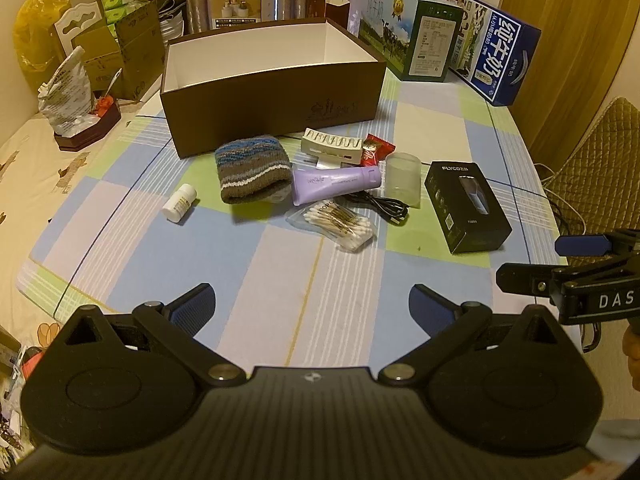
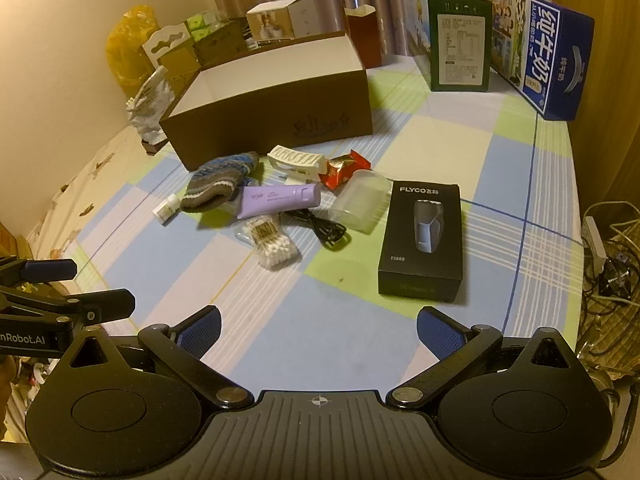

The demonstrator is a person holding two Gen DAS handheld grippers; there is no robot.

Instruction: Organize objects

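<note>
An empty brown box (image 1: 276,120) (image 2: 280,120) with a white inside stands at the back of the table. In front of it lie a striped knit hat (image 1: 252,174) (image 2: 218,184), a small white bottle (image 1: 180,203) (image 2: 165,208), a purple tube (image 1: 336,182) (image 2: 280,198), a bag of cotton swabs (image 1: 340,222) (image 2: 270,240), a black cable (image 1: 384,208) (image 2: 326,228), a white clip (image 1: 332,146) (image 2: 296,162), a red wrapper (image 1: 374,148) (image 2: 344,168), a clear cup (image 1: 402,178) (image 2: 362,200) and a black shaver box (image 1: 466,206) (image 2: 424,236). My left gripper (image 1: 312,312) (image 2: 100,286) and right gripper (image 2: 318,330) (image 1: 530,262) hover open near the front edge, holding nothing.
Two milk cartons (image 1: 412,36) (image 1: 492,48) stand at the back right. Cardboard boxes (image 1: 120,52), a yellow bag (image 1: 36,32) and a crumpled bag (image 1: 68,92) crowd the back left. A quilted chair (image 1: 600,160) and tangled cables (image 2: 612,264) sit to the right of the checked tablecloth (image 1: 280,280).
</note>
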